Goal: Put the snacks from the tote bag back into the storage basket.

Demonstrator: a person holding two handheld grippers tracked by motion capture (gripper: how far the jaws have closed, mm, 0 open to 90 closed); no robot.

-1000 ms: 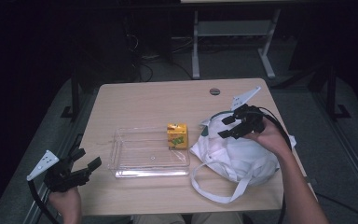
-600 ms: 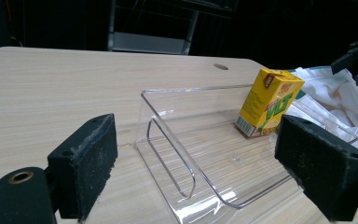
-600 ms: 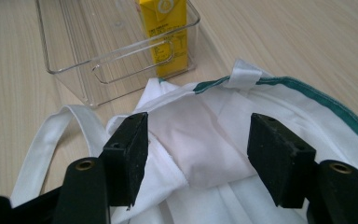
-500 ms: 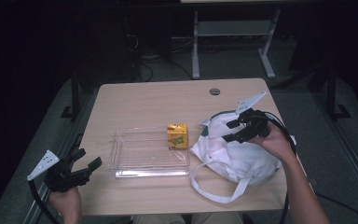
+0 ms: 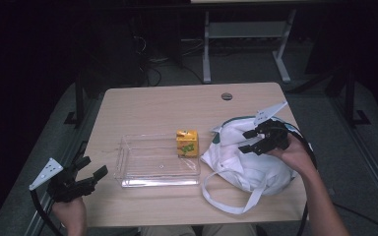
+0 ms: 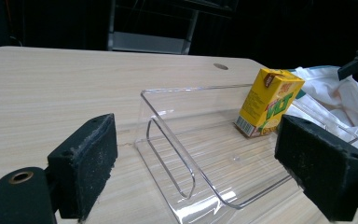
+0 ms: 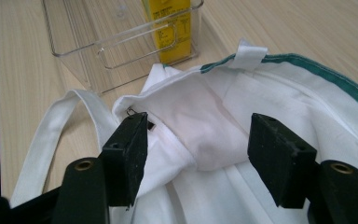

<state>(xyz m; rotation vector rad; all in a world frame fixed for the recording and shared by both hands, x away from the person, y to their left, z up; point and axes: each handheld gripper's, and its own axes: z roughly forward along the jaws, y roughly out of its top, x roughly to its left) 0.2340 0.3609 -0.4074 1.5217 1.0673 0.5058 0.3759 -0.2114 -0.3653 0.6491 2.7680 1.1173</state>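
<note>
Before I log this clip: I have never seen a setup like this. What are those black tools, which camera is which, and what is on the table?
No robot arm here: a person holds a hand tool with two black padded fingers in each hand. The high view looks down on the wooden table; each of the other two cameras rides on one tool and looks along its fingers.

The left gripper hangs at the table's near left corner, fingers apart with nothing between them. The right gripper hovers over a white cloth bag with a green-trimmed opening; in its own view the fingers stand apart on either side of a fold of cloth without pinching it.

In the middle lies a clear plastic tray, and a yellow juice carton stands upright in its corner nearest the bag.
</note>
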